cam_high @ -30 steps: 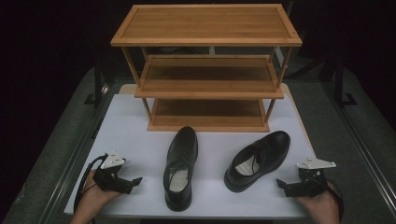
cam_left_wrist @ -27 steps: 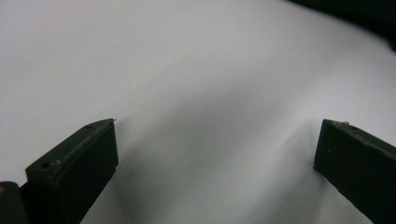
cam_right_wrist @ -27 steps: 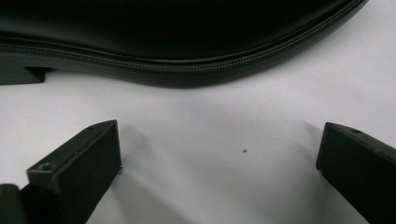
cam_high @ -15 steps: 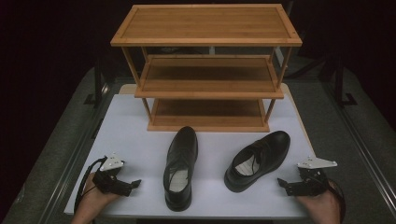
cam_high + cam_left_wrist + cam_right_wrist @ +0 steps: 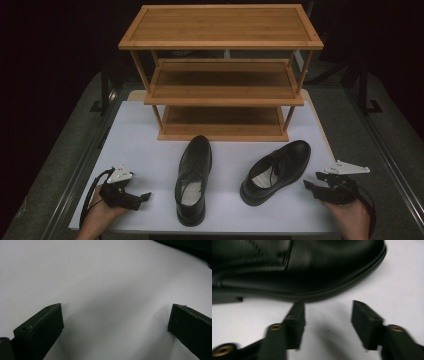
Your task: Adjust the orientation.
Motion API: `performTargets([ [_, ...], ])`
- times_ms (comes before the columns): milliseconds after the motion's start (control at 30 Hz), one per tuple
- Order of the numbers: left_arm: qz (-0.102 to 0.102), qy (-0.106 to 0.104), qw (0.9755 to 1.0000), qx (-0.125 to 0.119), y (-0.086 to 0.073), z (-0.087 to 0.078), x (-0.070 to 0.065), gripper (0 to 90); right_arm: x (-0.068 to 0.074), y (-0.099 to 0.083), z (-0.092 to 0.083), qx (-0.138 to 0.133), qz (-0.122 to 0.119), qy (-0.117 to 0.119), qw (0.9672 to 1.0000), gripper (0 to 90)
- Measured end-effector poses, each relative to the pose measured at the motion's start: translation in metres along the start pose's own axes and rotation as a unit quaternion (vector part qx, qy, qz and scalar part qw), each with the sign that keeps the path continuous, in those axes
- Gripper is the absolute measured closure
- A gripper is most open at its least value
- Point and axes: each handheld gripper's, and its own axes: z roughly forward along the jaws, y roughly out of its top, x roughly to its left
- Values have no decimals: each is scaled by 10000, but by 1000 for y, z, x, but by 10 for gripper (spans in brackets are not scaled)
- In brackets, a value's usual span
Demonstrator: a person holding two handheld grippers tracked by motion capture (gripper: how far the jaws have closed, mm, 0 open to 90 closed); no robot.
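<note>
Two black leather shoes lie on the white table (image 5: 150, 135). The left shoe (image 5: 194, 175) points its toe at the rack, and the right shoe (image 5: 280, 167) lies slanted with its toe to the far right. My left gripper (image 5: 142, 197) rests at the front left, its jaws wide open over bare tabletop (image 5: 116, 306). My right gripper (image 5: 311, 184) sits just right of the slanted shoe. Its jaws have just been closing and stand half apart (image 5: 327, 303) with nothing between them, tips close to the shoe's sole edge (image 5: 299, 267).
A three-tier wooden shoe rack (image 5: 222, 75) stands at the back of the table, its shelves bare. Dark floor and metal rails (image 5: 395, 165) flank the table on both sides.
The right gripper's jaws have narrowed. Both hands and both shoes keep their places.
</note>
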Motion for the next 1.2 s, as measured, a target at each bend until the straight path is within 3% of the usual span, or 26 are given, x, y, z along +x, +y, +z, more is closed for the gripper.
performTargets([
  [67, 0, 5, 10000, -2, 0, 0, 0, 0, -7, 9, -2, -34, 107, 37, 9999, 622],
  [133, -1, 5, 10000, -3, 0, 0, 0, 0, -10, 12, -4, -94, 129, 38, 9999, 661],
  [167, 1, 2, 10000, 0, 0, 0, 0, 0, -15, 19, -6, -180, 165, 43, 9997, 753],
  [200, 1, 2, 10000, 0, 0, 0, 0, 0, -15, 19, -6, -180, 165, 43, 9997, 753],
  [233, 0, 2, 10000, -1, 0, 0, 0, 0, -20, 27, -7, -202, 125, -38, 9997, 862],
  [267, 0, 2, 10000, -1, 0, 0, 0, 0, -23, 31, -7, -195, 100, -72, 9997, 895],
  [667, -6, 10, 10000, -32, -1, 0, 0, 0, -57, 58, 11, -234, 312, -78, 9992, 897],
  [967, -11, 0, 10000, -26, 0, 0, 0, 0, -87, 71, 48, -78, 397, -94, 9991, 898],
  [1133, -15, -5, 10000, -28, 0, 0, 0, 0, -94, 70, 62, -17, 505, -29, 9987, 898],
  [1200, -15, -8, 10000, -26, 0, 0, 0, 0, -93, 67, 70, 149, 486, 94, 9987, 898],
])
